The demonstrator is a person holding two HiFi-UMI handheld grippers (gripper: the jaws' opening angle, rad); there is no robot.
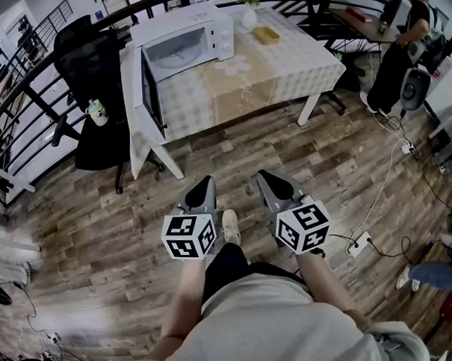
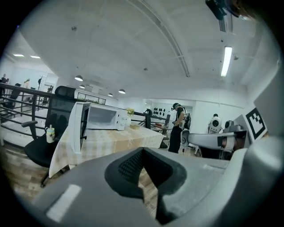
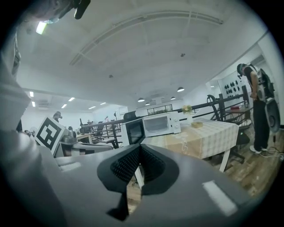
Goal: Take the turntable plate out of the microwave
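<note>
A white microwave [image 1: 186,39] stands on the table [image 1: 281,69] at the far side, its door [image 1: 148,86] swung wide open to the left. Its pale cavity shows, but I cannot make out the turntable plate inside. The microwave [image 2: 104,117] appears small and distant in the left gripper view, and the microwave [image 3: 162,124] is equally far in the right gripper view. My left gripper [image 1: 200,190] and right gripper [image 1: 275,183] hang side by side over the wooden floor, well short of the table. Both are shut with nothing in them, as the left gripper [image 2: 143,150] and right gripper [image 3: 139,148] views show.
A black office chair [image 1: 95,92] with a small bottle [image 1: 97,113] on its seat stands left of the table. A vase of flowers [image 1: 249,14] and a yellow dish [image 1: 265,35] sit beside the microwave. A person [image 1: 396,49] stands at the far right. A power strip [image 1: 357,243] and cables lie on the floor.
</note>
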